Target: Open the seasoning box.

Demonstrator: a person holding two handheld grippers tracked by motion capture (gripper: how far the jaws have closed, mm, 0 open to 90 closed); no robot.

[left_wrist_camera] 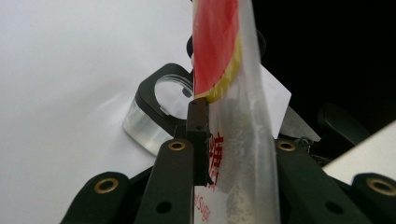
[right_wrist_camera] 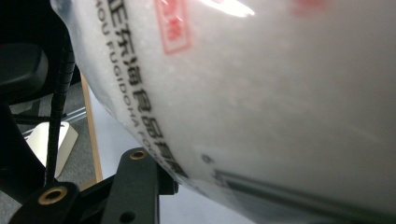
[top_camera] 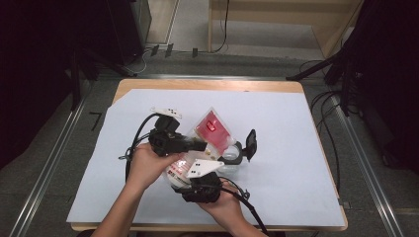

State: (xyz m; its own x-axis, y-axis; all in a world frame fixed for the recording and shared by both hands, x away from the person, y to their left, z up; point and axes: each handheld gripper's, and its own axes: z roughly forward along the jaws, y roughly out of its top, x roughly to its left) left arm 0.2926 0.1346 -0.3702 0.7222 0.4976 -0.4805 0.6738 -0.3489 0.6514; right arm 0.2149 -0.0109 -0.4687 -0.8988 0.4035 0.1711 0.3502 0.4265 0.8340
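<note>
White paper covers the table (top_camera: 276, 98); left gripper (top_camera: 197, 145) clamps the sugar bag (top_camera: 213, 129), right gripper (top_camera: 200, 183) beneath, grip unclear.

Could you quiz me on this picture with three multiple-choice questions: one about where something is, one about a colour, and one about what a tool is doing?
1. Where is the clear jar?
A. on the white sheet, right of the bag
B. on the floor
C. in the person's hand

2. What colour is the bag's label?
A. blue
B. red
C. green

3. What is the left tool doing?
A. lying on the table
B. hanging open, away from the bag
C. closed on the bag

Answers:
1 A, the high view shows it on the sheet beside the bag.
2 B, the label is red in the high view.
3 C, the left gripper view shows the bag pinched between its jaws.
</note>
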